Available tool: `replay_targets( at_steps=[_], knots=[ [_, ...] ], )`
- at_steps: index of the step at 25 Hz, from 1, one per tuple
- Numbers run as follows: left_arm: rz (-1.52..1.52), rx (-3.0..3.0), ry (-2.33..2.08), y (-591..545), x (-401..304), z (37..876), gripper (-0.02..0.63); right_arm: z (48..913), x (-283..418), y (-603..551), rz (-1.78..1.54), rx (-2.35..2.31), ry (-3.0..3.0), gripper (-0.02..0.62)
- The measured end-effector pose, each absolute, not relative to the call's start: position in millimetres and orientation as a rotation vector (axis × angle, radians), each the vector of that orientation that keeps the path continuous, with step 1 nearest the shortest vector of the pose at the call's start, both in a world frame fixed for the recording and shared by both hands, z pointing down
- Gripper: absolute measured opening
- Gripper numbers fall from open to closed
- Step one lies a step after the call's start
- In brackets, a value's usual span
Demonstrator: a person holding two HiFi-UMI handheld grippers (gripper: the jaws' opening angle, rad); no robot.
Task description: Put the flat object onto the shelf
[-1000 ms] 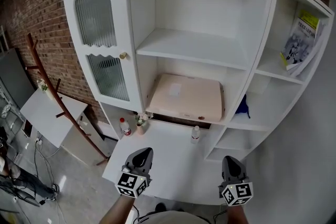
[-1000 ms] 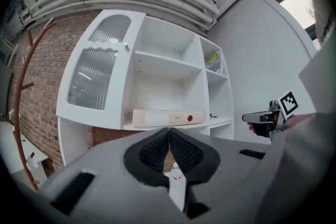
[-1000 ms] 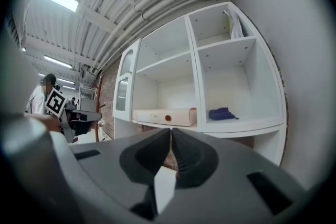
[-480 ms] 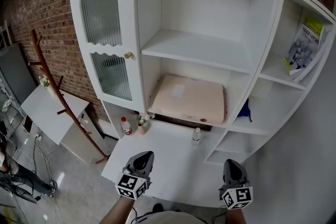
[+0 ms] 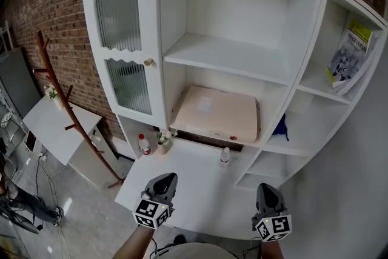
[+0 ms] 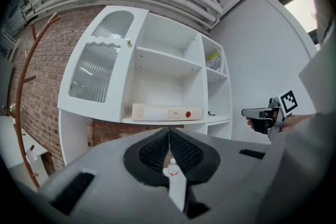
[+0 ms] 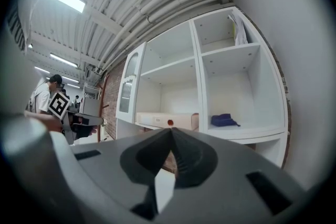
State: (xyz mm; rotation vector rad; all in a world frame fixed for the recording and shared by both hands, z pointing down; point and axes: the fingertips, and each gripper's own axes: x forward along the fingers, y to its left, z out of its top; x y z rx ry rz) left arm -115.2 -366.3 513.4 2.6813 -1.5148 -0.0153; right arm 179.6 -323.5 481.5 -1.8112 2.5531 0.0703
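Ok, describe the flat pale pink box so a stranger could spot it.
Find the tall white cabinet, then its wide middle bay right of the ribbed-glass door. The flat pale pink rectangular box lies on the lower shelf there: broad and low, unlike the small dark blue item one bay right.

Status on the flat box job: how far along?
Done: the flat box lies on the lower shelf. In hand: nothing. The left gripper and right gripper are shut and empty, near the desk front edge. Left to do: apparently nothing.
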Motion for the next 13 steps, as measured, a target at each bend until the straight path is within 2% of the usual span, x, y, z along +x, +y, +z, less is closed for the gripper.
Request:
replay_targets(
  at_steps=[13],
  knots=[
    [-0.009,2.677,-1.505,-360.7,-114.5,515.4,0.028,480.8,175.1,-320.8,0.056,-1.794,2.556,0.029]
  ],
)
